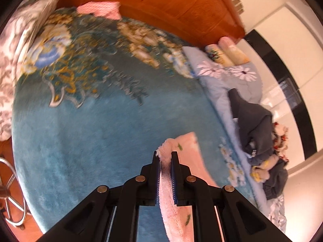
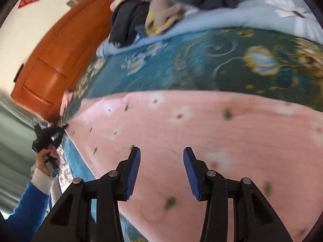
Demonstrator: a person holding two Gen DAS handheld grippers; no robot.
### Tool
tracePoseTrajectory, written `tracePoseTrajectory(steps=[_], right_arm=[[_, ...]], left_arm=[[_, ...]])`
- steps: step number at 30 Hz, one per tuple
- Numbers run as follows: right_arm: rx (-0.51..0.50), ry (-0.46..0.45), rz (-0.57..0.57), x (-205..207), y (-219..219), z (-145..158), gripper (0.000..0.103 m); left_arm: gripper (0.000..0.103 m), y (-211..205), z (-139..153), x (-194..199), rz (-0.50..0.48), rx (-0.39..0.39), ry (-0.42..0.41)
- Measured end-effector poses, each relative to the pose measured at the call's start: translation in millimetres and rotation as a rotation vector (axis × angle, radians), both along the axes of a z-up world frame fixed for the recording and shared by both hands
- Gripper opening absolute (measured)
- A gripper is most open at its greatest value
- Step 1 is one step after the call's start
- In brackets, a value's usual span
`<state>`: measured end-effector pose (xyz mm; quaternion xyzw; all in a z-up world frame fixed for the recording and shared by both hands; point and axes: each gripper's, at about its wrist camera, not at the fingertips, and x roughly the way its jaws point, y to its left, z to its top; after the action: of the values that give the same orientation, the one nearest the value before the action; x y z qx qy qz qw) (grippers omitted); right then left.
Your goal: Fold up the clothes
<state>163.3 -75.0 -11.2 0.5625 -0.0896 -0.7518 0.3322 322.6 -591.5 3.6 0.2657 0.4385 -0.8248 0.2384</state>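
Observation:
A pink fleece garment with small flowers (image 2: pixel 181 125) lies spread on a teal floral blanket (image 2: pixel 201 66). My left gripper (image 1: pixel 166 155) is shut on a corner of the pink garment (image 1: pixel 182 147), which runs between its blue pads. In the right wrist view the left gripper (image 2: pixel 61 130) shows at the far left, at the garment's far corner, held by a hand. My right gripper (image 2: pixel 161 151) is open and empty, just above the middle of the pink garment.
A pile of dark and patterned clothes (image 1: pixel 260 133) lies on a light blue daisy quilt (image 1: pixel 228 80) beside the blanket. An orange wooden headboard (image 1: pixel 181 2) stands behind. A folded pink item (image 1: pixel 101 9) and pillows (image 1: pixel 228 52) sit near it. A metal stool (image 1: pixel 8 191) stands at the left.

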Motion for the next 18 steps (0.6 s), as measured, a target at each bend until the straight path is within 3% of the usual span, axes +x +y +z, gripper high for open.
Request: tracePoseTrajectory(steps=[4, 7, 10, 14, 18], right_arm=[[0.053, -0.038, 0.015, -3, -23, -22, 0.046], [-0.013, -0.029, -0.009, 0, -18, -16, 0.046], [-0.139, -0.046, -0.003, 1, -24, -9, 0.046], [-0.145, -0.099, 0.044, 1, -61, -20, 0.046], [-0.129, -0.131, 0.045, 3, -74, -35, 0.046]], left_arm=[[0.010, 18, 39, -8, -0.066, -0.078, 0.053], [0.010, 31, 60, -16, -0.111, -0.121, 0.083], [0.010, 34, 66, -24, -0.096, -0.147, 0.056], [0.010, 37, 64, -22, -0.087, -0.128, 0.043], [0.010, 68, 87, -22, -0.178, -0.203, 0.088]])
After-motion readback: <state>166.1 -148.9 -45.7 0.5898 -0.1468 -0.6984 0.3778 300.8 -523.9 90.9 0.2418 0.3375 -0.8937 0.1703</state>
